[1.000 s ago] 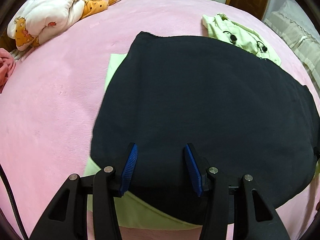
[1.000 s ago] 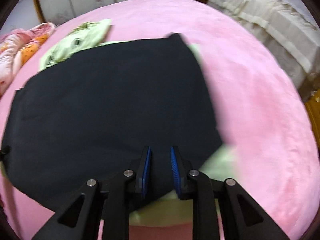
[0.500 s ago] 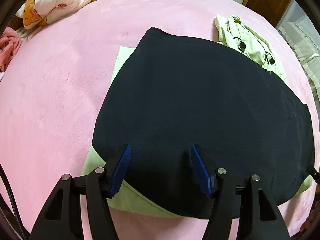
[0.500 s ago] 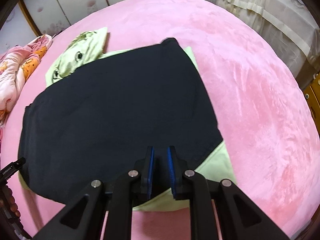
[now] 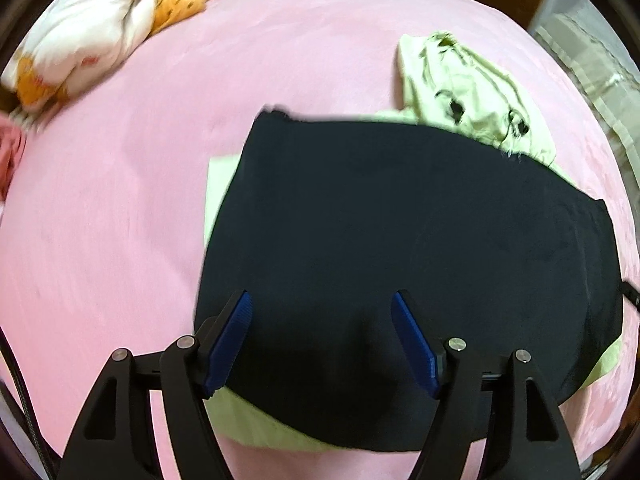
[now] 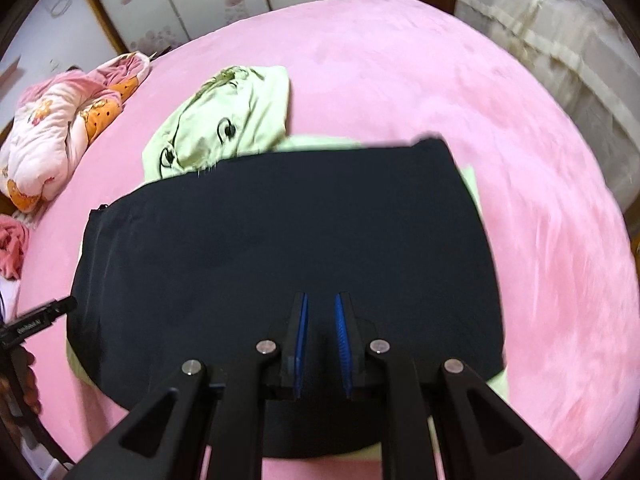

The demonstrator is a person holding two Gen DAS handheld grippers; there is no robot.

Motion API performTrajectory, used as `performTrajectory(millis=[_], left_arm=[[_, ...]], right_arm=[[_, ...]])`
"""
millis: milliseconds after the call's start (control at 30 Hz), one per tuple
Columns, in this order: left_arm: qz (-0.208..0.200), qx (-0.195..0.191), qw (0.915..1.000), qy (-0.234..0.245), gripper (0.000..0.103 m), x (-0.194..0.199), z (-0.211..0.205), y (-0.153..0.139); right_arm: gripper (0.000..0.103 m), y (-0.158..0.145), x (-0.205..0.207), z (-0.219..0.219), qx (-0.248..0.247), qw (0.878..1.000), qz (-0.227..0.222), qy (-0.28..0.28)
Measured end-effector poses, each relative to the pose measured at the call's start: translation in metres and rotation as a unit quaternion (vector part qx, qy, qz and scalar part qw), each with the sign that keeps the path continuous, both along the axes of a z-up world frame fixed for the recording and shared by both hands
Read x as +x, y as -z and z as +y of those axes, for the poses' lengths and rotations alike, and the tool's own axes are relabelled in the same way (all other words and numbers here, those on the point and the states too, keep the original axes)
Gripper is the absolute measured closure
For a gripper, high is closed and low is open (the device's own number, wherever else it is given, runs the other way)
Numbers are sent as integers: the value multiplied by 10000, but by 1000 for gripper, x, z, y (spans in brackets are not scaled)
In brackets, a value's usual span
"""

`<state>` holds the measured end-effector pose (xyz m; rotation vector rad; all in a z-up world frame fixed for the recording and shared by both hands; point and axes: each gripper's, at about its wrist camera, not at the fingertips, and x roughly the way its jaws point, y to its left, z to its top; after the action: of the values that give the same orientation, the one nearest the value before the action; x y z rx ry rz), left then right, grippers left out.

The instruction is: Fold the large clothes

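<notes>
A large black garment (image 5: 400, 232) lies flat on the pink bed, over a light green garment whose edges (image 5: 256, 432) stick out at the near and left sides. It also shows in the right wrist view (image 6: 288, 248). My left gripper (image 5: 320, 300) is wide open and empty, above the black garment's near left part. My right gripper (image 6: 320, 300) hovers above the garment's near edge, jaws narrowly apart with nothing between them. The green garment's hood (image 5: 472, 92) with cartoon eyes lies beyond the black one; the right wrist view shows it too (image 6: 228, 124).
The pink bed (image 5: 120, 200) spreads all around. A bundled floral quilt (image 5: 92, 28) lies at the far left, also in the right wrist view (image 6: 56, 124). A reddish cloth (image 6: 12, 248) sits at the left edge. A cream sofa (image 6: 568, 52) and wardrobe doors stand beyond.
Both grippers have drawn back and risen from the garment. The left jaws opened wider. The right jaws stayed narrowly apart.
</notes>
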<state>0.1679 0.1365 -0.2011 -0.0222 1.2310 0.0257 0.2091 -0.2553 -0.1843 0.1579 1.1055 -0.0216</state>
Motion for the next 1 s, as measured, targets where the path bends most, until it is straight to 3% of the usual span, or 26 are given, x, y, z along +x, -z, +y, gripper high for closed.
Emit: performTrajectory(millis=[267, 467, 567, 833, 1000], left_arm=[[-656, -56, 9962, 579, 32, 89, -13, -55], [-780, -364, 9920, 928, 31, 166, -35, -59], [-694, -450, 9922, 933, 31, 200, -43, -42], [153, -932, 9947, 409, 31, 284, -43, 42], [337, -1286, 9908, 265, 31, 305, -50, 74]], right_arm=[[89, -48, 85, 5, -161, 9984, -492, -208], [84, -58, 154, 9, 399, 9976, -522, -213], [79, -48, 190, 13, 544, 9975, -418, -182], [74, 9, 277, 9, 1304, 9911, 268, 86], [73, 47, 306, 13, 1164, 9919, 497, 67]])
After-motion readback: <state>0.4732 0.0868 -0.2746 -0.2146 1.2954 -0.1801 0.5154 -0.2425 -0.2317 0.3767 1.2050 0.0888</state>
